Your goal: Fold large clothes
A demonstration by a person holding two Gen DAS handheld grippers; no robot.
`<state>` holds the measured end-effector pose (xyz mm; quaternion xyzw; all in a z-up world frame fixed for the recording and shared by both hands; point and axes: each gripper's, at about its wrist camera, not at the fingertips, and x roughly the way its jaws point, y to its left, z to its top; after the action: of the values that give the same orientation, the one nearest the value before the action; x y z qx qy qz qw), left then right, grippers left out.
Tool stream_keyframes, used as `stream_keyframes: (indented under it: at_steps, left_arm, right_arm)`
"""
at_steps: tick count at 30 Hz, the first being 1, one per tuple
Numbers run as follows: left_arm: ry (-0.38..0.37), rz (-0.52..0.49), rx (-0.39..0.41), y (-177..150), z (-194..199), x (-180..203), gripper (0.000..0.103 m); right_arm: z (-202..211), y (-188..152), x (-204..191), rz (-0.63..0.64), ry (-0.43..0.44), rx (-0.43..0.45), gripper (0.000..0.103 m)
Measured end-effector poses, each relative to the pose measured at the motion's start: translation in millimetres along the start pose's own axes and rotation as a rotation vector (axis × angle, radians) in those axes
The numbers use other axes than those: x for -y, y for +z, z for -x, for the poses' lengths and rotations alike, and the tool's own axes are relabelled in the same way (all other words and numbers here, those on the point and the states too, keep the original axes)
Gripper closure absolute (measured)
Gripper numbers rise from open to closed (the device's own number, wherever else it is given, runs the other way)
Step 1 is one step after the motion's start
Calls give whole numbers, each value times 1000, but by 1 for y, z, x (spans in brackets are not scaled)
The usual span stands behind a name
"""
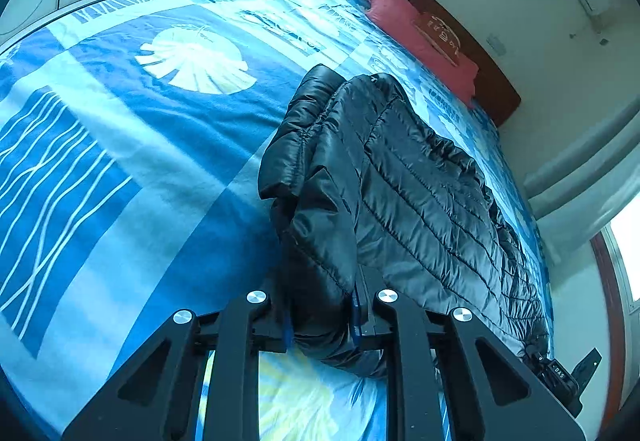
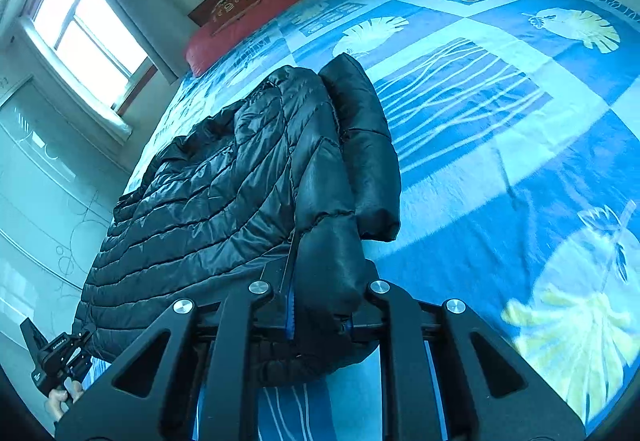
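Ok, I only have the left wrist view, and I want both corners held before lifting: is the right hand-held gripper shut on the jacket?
Observer: Yes. In the right wrist view the right hand-held gripper is clamped on a bunched fold of the black puffer jacket.
Operator: Does that view show my left one?
Observer: Yes. The left hand-held gripper sits at the jacket's far corner, lower left, with fingers on its handle.

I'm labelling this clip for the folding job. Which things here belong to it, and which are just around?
In the job:
black padded jacket
left hand-held gripper, shut on it
right hand-held gripper, shut on it

Just around:
blue patterned bedspread
red pillow
window
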<state>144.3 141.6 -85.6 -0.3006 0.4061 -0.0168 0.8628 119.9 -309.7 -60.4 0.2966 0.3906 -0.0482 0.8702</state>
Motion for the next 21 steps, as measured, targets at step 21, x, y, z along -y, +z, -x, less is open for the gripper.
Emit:
stream_keyframes:
  at_steps: [21]
  left_arm:
    - [-9, 3, -61, -56, 64, -40, 81]
  right_arm:
    - [71, -78, 29, -9, 1, -68, 83]
